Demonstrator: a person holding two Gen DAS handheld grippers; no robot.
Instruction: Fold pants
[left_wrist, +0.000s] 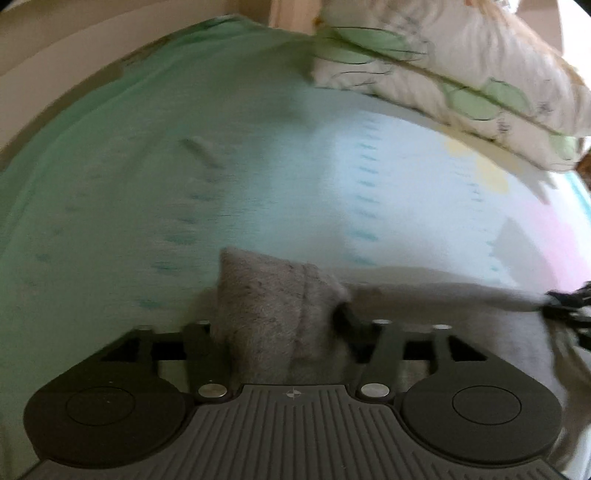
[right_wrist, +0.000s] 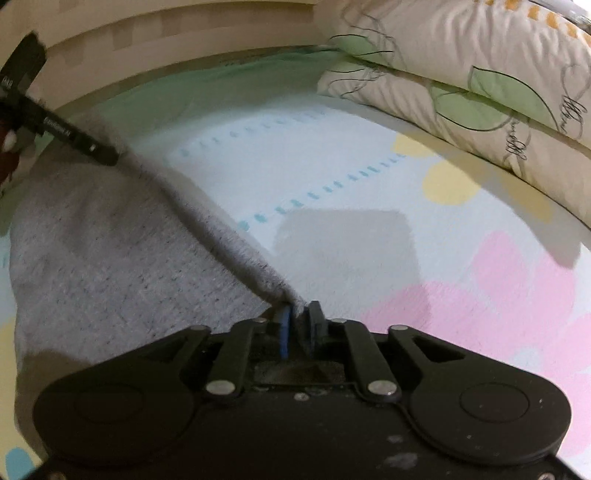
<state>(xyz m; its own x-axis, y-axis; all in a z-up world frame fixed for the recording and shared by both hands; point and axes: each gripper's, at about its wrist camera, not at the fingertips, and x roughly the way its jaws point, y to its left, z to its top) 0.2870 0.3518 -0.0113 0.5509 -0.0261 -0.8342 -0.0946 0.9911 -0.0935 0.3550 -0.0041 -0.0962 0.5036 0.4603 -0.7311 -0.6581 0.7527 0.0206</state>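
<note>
The grey pants (right_wrist: 110, 266) hang over the bed, held by one stretched edge between my two grippers. My left gripper (left_wrist: 280, 317) is shut on a bunched corner of the grey pants (left_wrist: 273, 295); the cloth hides its fingertips. My right gripper (right_wrist: 297, 314) is shut on the other corner of the same edge. The taut edge runs from it up-left to my left gripper (right_wrist: 107, 157), which shows at the upper left. My right gripper also shows at the right edge of the left wrist view (left_wrist: 565, 302). The left wrist view is motion-blurred.
The bed sheet (right_wrist: 369, 184) is pale with green, blue, yellow and pink patches. Two stacked pillows (right_wrist: 480, 85) with a green leaf print lie at the upper right. A beige wooden bed frame (right_wrist: 147, 55) curves along the far side.
</note>
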